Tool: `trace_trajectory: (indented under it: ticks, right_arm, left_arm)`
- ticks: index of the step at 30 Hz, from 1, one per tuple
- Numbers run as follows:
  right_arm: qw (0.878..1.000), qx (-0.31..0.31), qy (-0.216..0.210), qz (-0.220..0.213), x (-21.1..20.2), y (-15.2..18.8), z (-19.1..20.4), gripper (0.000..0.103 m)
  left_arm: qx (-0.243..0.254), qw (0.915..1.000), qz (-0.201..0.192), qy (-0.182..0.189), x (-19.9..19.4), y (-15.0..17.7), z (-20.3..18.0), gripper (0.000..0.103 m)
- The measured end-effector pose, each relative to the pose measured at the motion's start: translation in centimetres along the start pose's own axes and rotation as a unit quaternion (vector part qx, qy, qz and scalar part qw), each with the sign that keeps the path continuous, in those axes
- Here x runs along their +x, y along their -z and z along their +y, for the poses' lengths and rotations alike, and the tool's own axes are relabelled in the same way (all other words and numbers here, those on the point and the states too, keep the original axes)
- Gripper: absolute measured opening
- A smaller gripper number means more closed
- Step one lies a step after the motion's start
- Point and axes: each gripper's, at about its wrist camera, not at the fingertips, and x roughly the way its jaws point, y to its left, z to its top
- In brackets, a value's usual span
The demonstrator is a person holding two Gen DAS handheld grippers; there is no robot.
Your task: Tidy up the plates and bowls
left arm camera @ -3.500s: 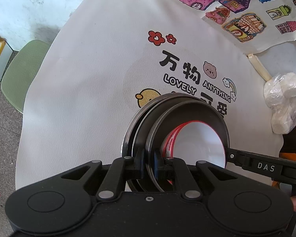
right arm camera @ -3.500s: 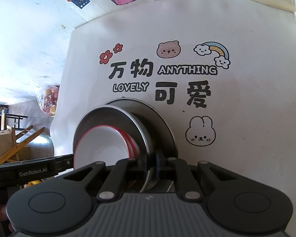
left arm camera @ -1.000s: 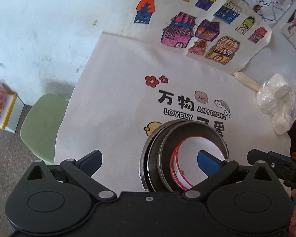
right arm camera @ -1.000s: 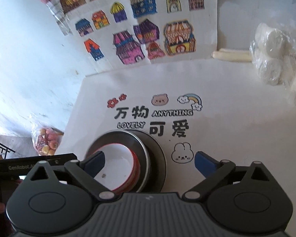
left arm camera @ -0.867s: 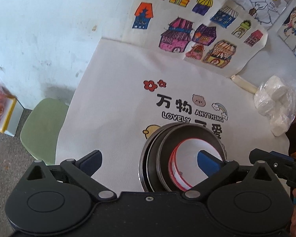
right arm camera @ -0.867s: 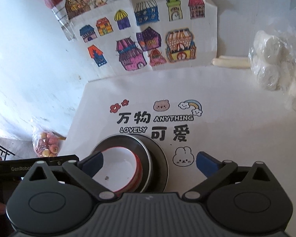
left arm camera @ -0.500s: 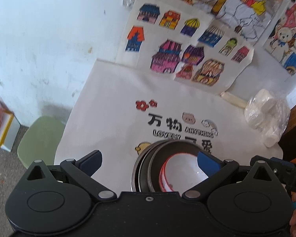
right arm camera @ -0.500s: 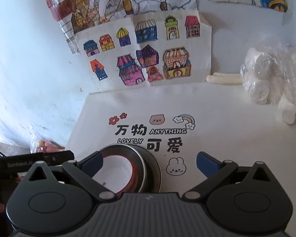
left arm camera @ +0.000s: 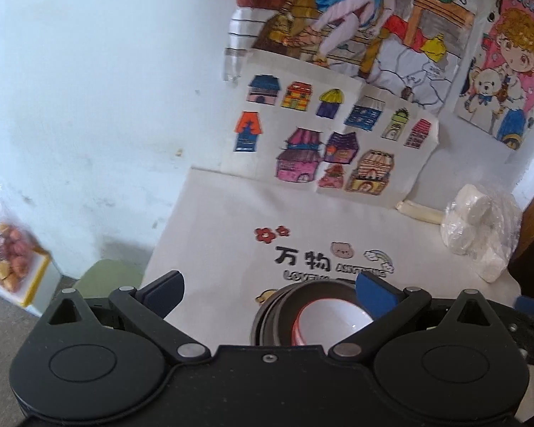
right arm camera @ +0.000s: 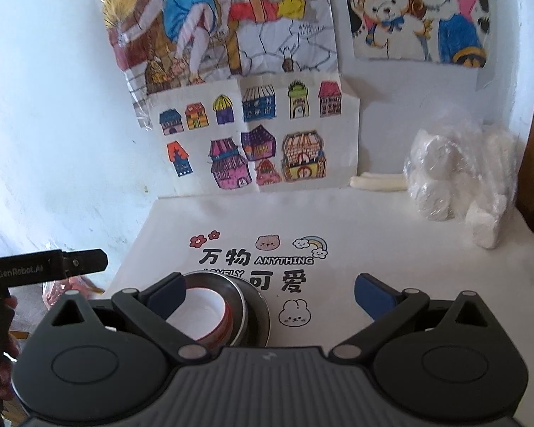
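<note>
A stack of dishes stands on the white printed tablecloth [left arm camera: 224, 227]: a white bowl with a red rim [left arm camera: 333, 322] sits inside a metal bowl [left arm camera: 284, 306] on metal plates. The stack also shows in the right wrist view, with the white bowl [right arm camera: 203, 311] inside the metal bowl [right arm camera: 240, 297] on a metal plate [right arm camera: 261, 315]. My left gripper [left arm camera: 268, 286] is open and empty, raised above and behind the stack. My right gripper [right arm camera: 270, 286] is open and empty, also raised above the stack.
Children's drawings [right arm camera: 252, 142] hang on the back wall. A plastic bag of white rolls [right arm camera: 452, 178] and a pale stick [right arm camera: 377, 181] lie at the table's back right. A green stool [left arm camera: 106, 277] and a bag of fruit [left arm camera: 7, 252] stand left of the table.
Both grippers let go of the stack's rims, opened wide, and pulled up and back. The stack stays on the cloth and now looks smaller and lower in both views.
</note>
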Motion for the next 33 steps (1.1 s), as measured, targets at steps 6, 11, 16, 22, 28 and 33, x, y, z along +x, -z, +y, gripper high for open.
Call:
trace_trajectory:
  ticks: [6,11,16,22,28,33]
  right_arm:
    - [1.0,-0.01,0.01,-0.017,-3.8,1.9,0.4,0.103]
    - [0.999,-0.016,0.026,-0.037,-7.1,3.7,0.5,0.103]
    - [0.998,-0.016,0.028,-0.058,-9.5,4.9,0.6,0.103]
    - [0.997,-0.011,0.04,-0.066,-11.1,6.6,1.2,0.103]
    - [0.997,-0.021,0.037,-0.059,-12.4,7.7,2.5,0.103]
    - [0.998,-0.01,0.03,-0.046,-12.9,8.4,3.1,0.103]
  left_arm:
    - [0.011,0.9993,-0.02,-0.03,-3.6,1.7,-0.8,0.102]
    - [0.024,0.9976,-0.058,-0.03,-6.9,3.1,-1.4,0.102]
    - [0.011,0.9951,-0.097,-0.011,-9.8,4.2,-1.2,0.102]
    - [0.025,0.9955,-0.091,-0.01,-11.3,6.1,-1.3,0.102]
    - [0.026,0.9969,-0.074,-0.005,-12.8,7.2,-0.7,0.102]
    - [0.041,0.997,-0.066,-0.006,-13.3,7.8,-0.5,0.102]
